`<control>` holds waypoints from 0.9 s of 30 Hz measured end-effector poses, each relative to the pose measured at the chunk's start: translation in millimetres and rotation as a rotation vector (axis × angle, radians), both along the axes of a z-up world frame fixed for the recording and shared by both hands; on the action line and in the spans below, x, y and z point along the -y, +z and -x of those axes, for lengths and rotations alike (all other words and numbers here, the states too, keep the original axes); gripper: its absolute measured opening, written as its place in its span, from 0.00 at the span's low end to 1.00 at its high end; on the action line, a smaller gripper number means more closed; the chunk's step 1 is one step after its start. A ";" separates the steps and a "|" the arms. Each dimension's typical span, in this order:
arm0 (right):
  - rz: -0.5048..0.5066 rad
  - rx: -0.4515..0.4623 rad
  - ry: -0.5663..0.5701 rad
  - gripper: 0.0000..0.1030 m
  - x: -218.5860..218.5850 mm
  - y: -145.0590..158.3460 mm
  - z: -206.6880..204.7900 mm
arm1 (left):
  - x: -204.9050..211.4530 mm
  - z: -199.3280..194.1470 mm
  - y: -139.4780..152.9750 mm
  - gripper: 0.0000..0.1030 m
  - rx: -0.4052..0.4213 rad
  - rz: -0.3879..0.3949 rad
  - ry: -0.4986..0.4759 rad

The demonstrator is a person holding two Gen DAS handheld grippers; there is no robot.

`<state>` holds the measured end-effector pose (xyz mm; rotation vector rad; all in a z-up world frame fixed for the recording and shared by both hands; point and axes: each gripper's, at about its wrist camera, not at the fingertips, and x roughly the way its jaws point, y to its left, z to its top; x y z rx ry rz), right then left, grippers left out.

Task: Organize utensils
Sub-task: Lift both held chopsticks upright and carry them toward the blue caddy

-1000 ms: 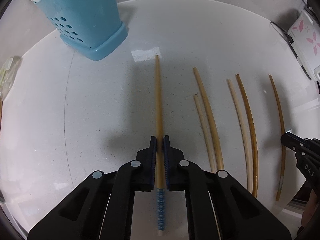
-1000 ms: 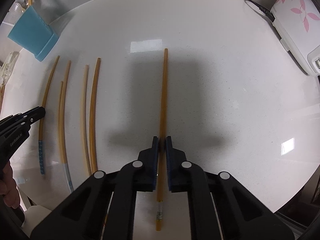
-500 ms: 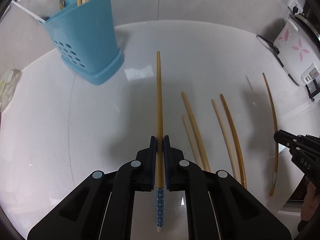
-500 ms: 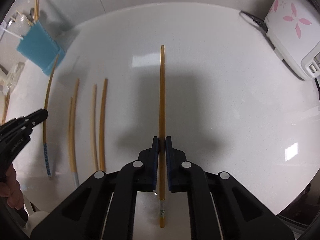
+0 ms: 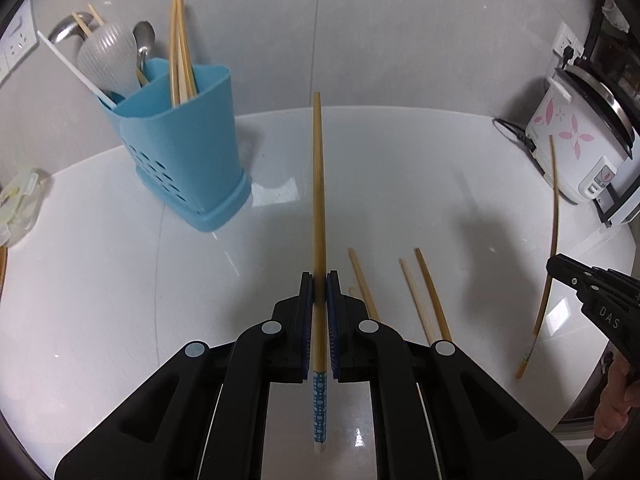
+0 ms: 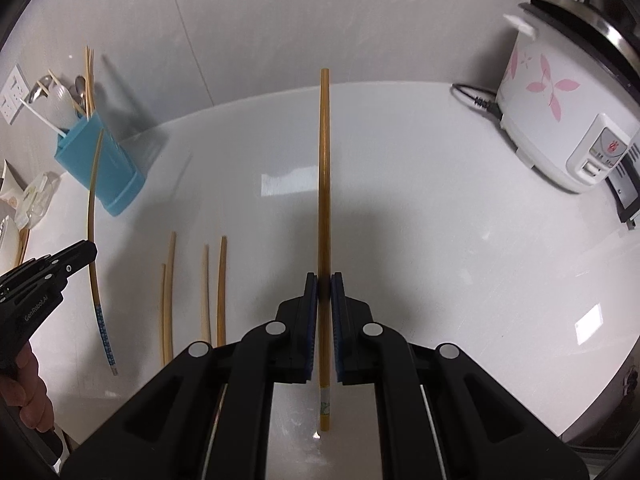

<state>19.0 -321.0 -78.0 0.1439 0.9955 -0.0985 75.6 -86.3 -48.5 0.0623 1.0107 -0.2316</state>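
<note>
My left gripper (image 5: 319, 280) is shut on a bamboo chopstick with a blue dotted end (image 5: 319, 200), held off the white counter and pointing toward the back wall. My right gripper (image 6: 324, 282) is shut on a darker plain chopstick (image 6: 324, 184), also lifted. Each gripper shows in the other's view, the right one (image 5: 558, 264) at the right edge and the left one (image 6: 86, 250) at the left edge. Several loose chopsticks (image 6: 221, 280) lie side by side on the counter between the two grippers. A blue utensil holder (image 5: 184, 148) with chopsticks and spoons stands at the back left.
A white rice cooker with pink flowers (image 6: 560, 112) and its cord stand at the back right. A clear plastic container (image 5: 16, 208) sits at the left edge. The white counter (image 5: 400, 184) ends just behind my grippers; a hand (image 5: 616, 408) shows at the right.
Both grippers have risen and tilted up with their chopsticks, which have left the counter. The utensil holder's top and the rice cooker have come into view.
</note>
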 end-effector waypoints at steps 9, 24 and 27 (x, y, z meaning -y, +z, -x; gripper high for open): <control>0.046 0.080 -0.011 0.06 -0.9 22.8 1.4 | -4.1 -6.3 20.3 0.06 0.061 0.021 0.024; 0.058 0.156 0.000 0.06 -6.6 53.8 3.9 | -16.8 -16.7 45.3 0.06 0.106 0.035 0.052; 0.055 0.172 0.000 0.06 -7.0 60.7 6.4 | -20.0 -18.4 51.1 0.06 0.118 0.043 0.059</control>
